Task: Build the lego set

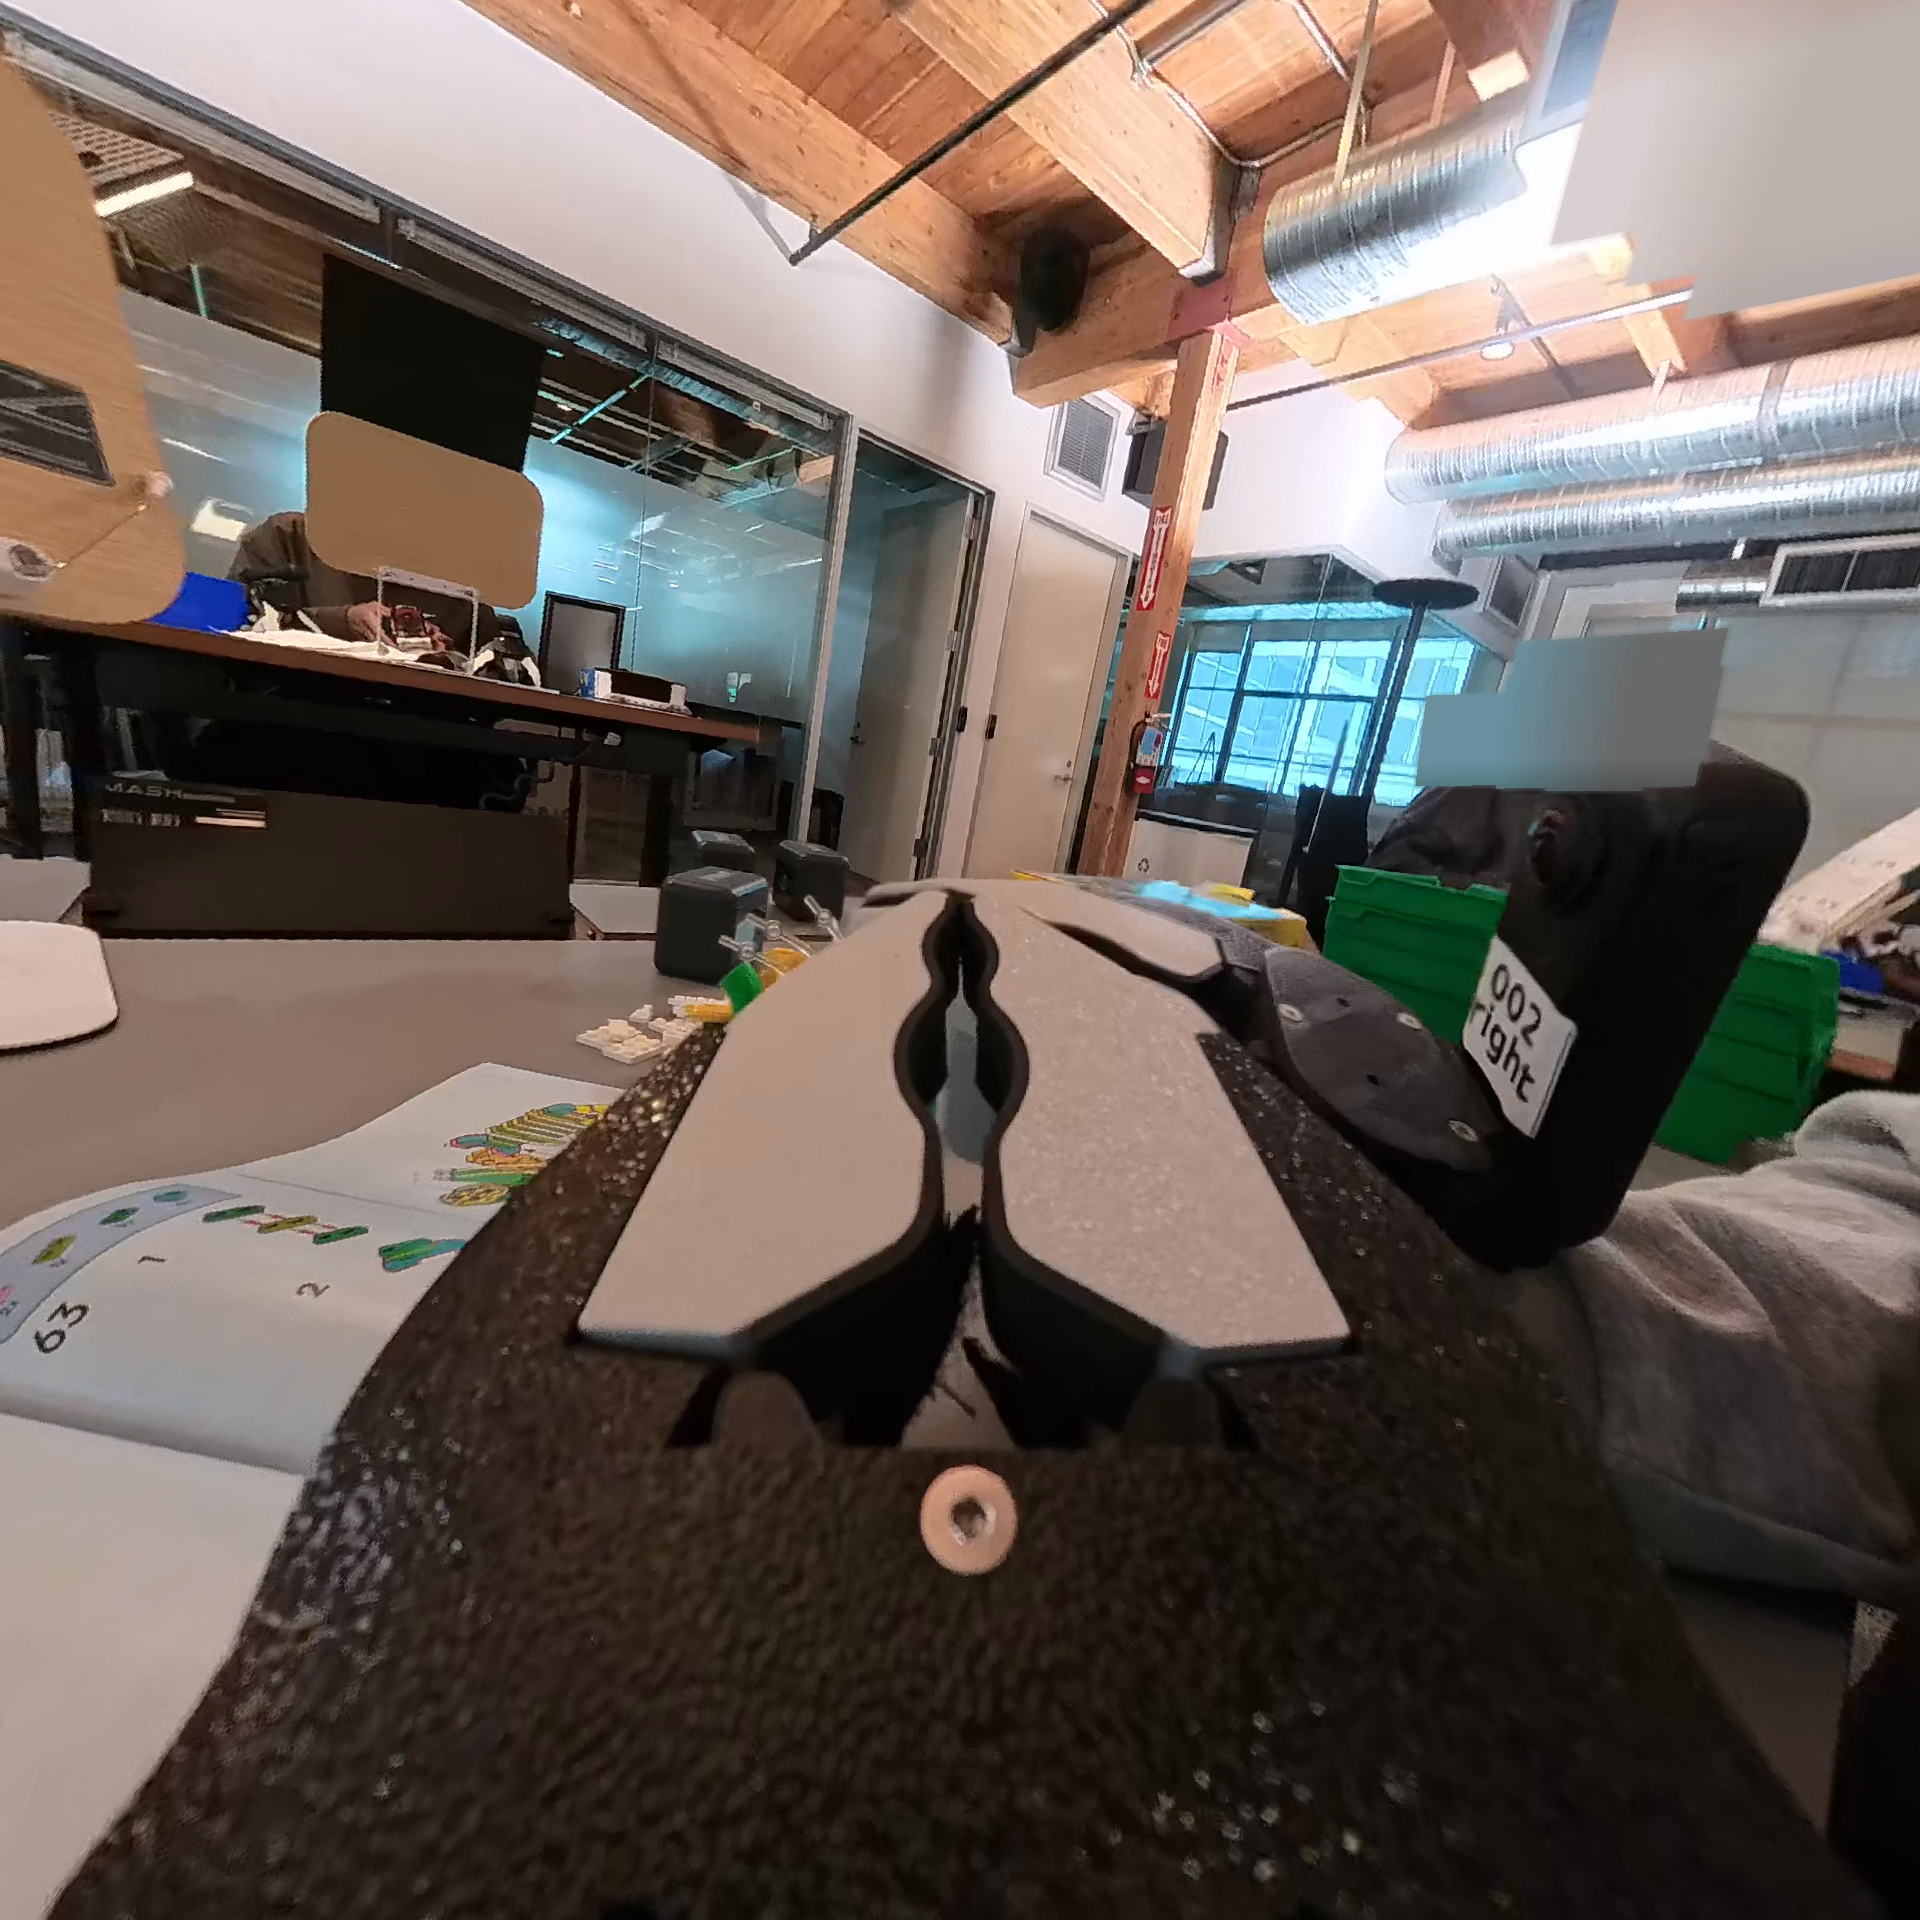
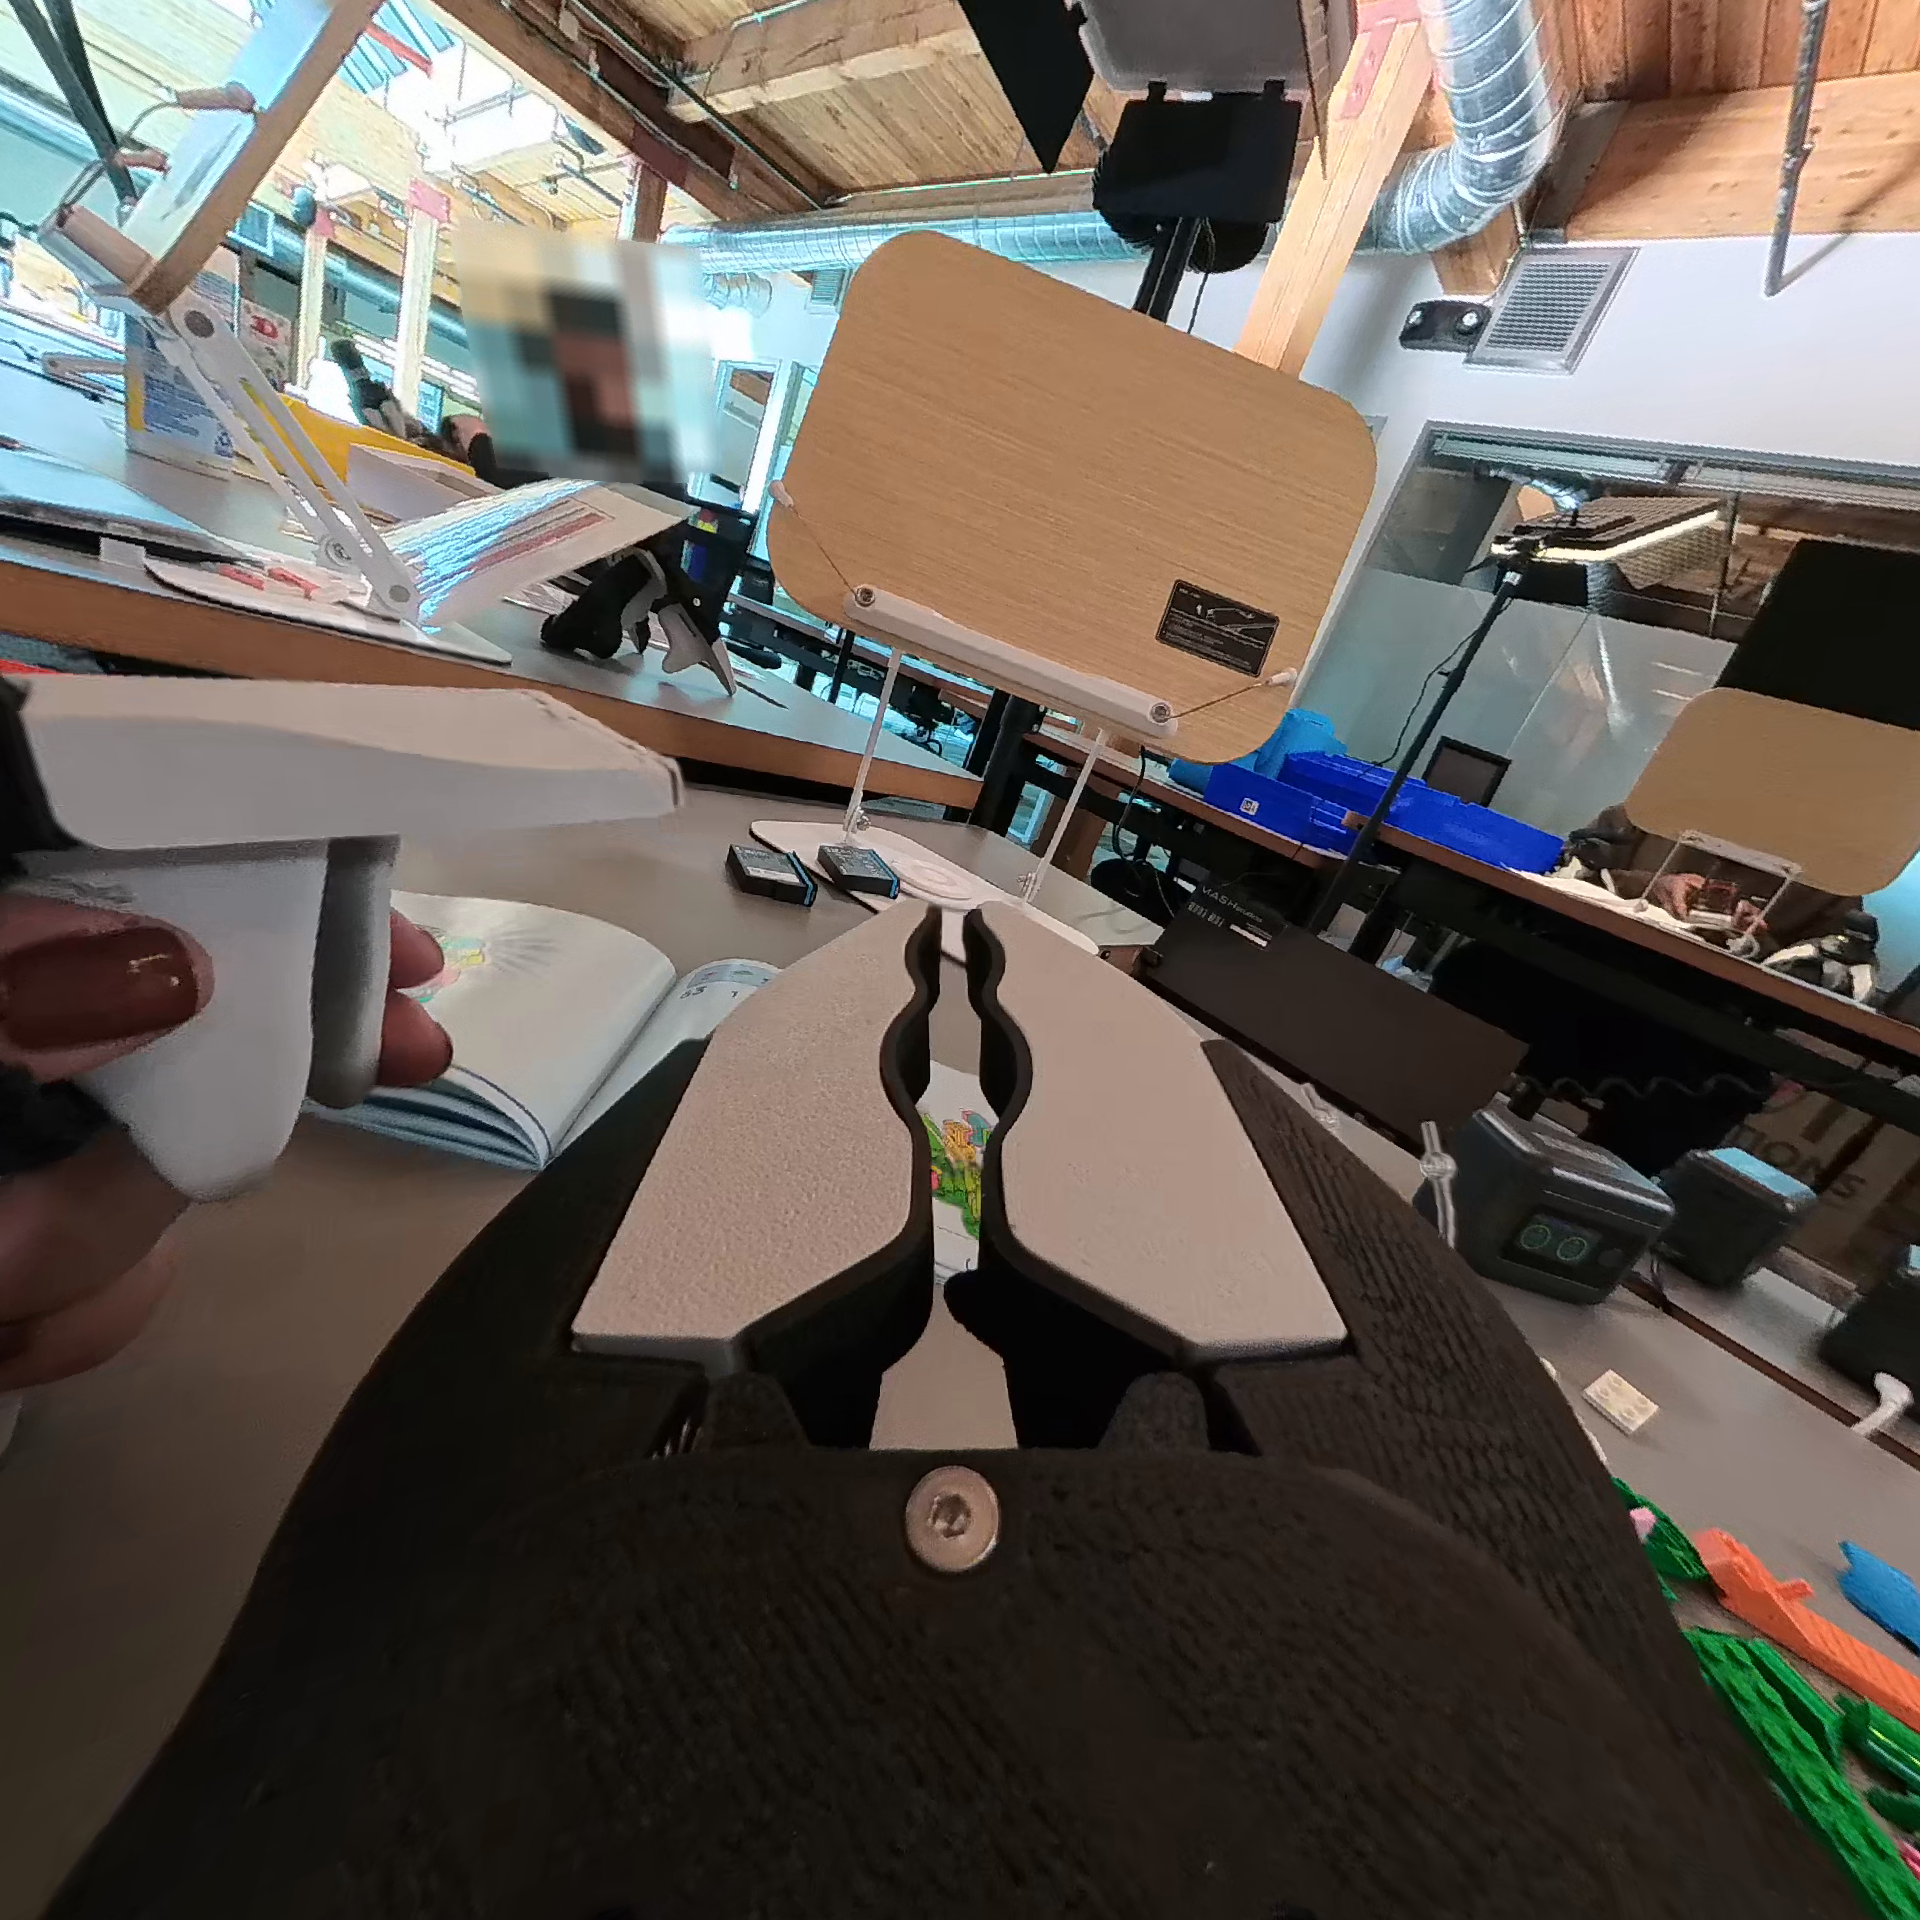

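In the left wrist view my left gripper (image 1: pixel 961 916) is shut with nothing between its grey fingers, low over the grey table (image 1: pixel 312 1018). Small white, yellow and green Lego pieces (image 1: pixel 681 1023) lie just left of its tip. The open instruction booklet (image 1: pixel 260 1247) lies at the lower left. The right gripper's black body (image 1: pixel 1621 997) sits close on the right. In the right wrist view my right gripper (image 2: pixel 953 920) is shut and empty above the booklet (image 2: pixel 540 997). Green (image 2: pixel 1766 1745), orange (image 2: pixel 1808 1631) and blue (image 2: pixel 1881 1590) Lego parts lie at the lower right, and a white plate (image 2: pixel 1621 1397) lies alone.
A wooden book stand (image 2: pixel 1070 499) stands ahead with two small batteries (image 2: pixel 810 871) at its foot. Dark charger cubes (image 2: pixel 1538 1216) sit on the right and also show in the left wrist view (image 1: pixel 712 925). A hand holds a white handle (image 2: pixel 208 935) at the left. Green bins (image 1: pixel 1403 935) stand beyond the table. There is about 6 cm between the tips of the two grippers.
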